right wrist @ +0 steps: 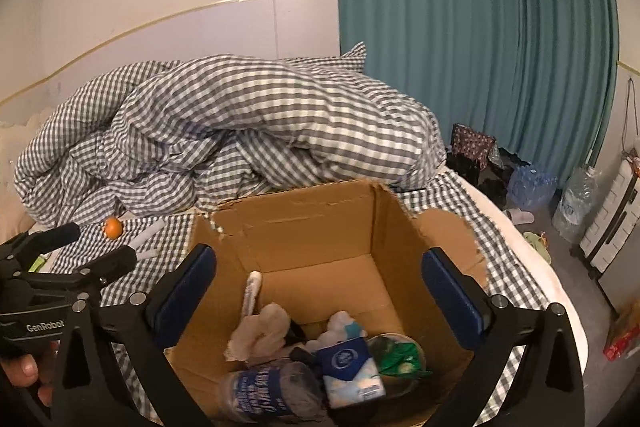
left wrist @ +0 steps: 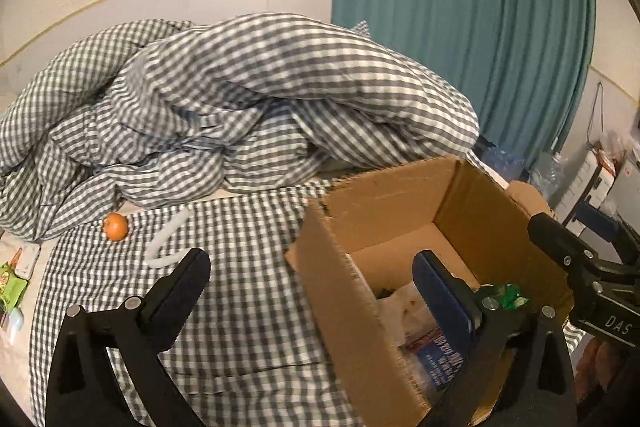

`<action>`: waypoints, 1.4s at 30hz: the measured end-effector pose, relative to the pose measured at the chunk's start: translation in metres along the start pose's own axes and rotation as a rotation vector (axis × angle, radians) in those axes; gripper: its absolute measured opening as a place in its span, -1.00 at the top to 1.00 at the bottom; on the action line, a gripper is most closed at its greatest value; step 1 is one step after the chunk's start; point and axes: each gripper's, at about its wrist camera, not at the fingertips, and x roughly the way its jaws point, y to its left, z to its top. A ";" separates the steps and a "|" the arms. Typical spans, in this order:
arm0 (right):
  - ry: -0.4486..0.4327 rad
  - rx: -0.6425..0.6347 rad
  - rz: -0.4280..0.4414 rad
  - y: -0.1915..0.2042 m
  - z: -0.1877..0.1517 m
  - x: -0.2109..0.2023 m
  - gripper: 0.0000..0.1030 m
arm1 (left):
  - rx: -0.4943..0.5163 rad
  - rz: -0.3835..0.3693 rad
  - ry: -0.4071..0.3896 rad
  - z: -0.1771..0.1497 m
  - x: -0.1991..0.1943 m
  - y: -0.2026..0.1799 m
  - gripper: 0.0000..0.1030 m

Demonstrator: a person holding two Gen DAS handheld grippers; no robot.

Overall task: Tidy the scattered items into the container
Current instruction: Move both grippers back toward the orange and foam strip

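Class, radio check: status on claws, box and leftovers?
Left claw, right claw open, empty. Cardboard box part-filled. Orange, white cable loose on bed. Nothing blocking.

Open box (right wrist: 320, 227) on the bed (left wrist: 248, 227), before the heaped duvet (right wrist: 248, 115); bottle (right wrist: 264, 391), tissue pack (right wrist: 348, 367) and cloth (right wrist: 260, 331) inside; orange (left wrist: 116, 226) left of the box.

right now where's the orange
The orange lies on the checked bedsheet, left of the cardboard box, at the foot of the rumpled duvet, beside a white cable.
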 end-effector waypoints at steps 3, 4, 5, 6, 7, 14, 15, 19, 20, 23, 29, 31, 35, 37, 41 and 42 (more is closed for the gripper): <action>-0.005 -0.014 0.009 0.015 0.003 -0.003 -0.99 | -0.019 0.013 -0.010 -0.001 -0.008 0.016 -1.00; -0.007 -0.020 0.014 0.020 0.004 -0.004 -0.99 | -0.028 0.019 -0.013 -0.002 -0.011 0.023 -1.00; -0.010 -0.026 0.018 0.025 0.005 -0.005 -0.99 | -0.035 0.024 -0.016 -0.003 -0.014 0.028 -1.00; -0.013 -0.032 0.022 0.031 0.006 -0.006 -0.99 | -0.046 0.033 -0.020 -0.003 -0.018 0.037 -1.00; -0.015 -0.037 0.028 0.037 0.008 -0.007 -0.99 | -0.053 0.039 -0.024 -0.004 -0.021 0.043 -1.00; -0.032 -0.052 0.095 0.079 0.014 -0.011 -0.99 | -0.079 0.129 -0.046 -0.009 -0.044 0.091 -1.00; -0.031 -0.067 0.100 0.087 0.014 -0.012 -0.99 | -0.087 0.146 -0.052 -0.010 -0.048 0.101 -1.00; -0.034 -0.105 0.130 0.114 0.015 -0.014 -0.99 | -0.140 0.186 -0.067 -0.016 -0.062 0.135 -1.00; -0.034 -0.110 0.138 0.120 0.015 -0.015 -0.99 | -0.151 0.193 -0.071 -0.017 -0.066 0.142 -1.00; -0.036 -0.126 0.163 0.141 0.016 -0.018 -0.99 | -0.177 0.221 -0.082 -0.021 -0.079 0.165 -1.00; -0.044 -0.179 0.207 0.186 0.017 -0.023 -0.99 | -0.213 0.272 -0.104 -0.029 -0.103 0.204 -1.00; -0.044 -0.196 0.220 0.199 0.017 -0.023 -0.99 | -0.223 0.291 -0.107 -0.032 -0.109 0.217 -1.00; -0.047 -0.226 0.243 0.222 0.018 -0.024 -0.99 | -0.257 0.313 -0.112 -0.037 -0.118 0.241 -1.00; -0.045 -0.240 0.251 0.233 0.017 -0.023 -0.99 | -0.267 0.323 -0.114 -0.039 -0.121 0.250 -1.00; -0.039 -0.262 0.262 0.251 0.017 -0.017 -0.99 | -0.283 0.338 -0.118 -0.042 -0.124 0.267 -1.00; -0.037 -0.266 0.265 0.255 0.017 -0.016 -0.99 | -0.285 0.341 -0.117 -0.043 -0.125 0.271 -1.00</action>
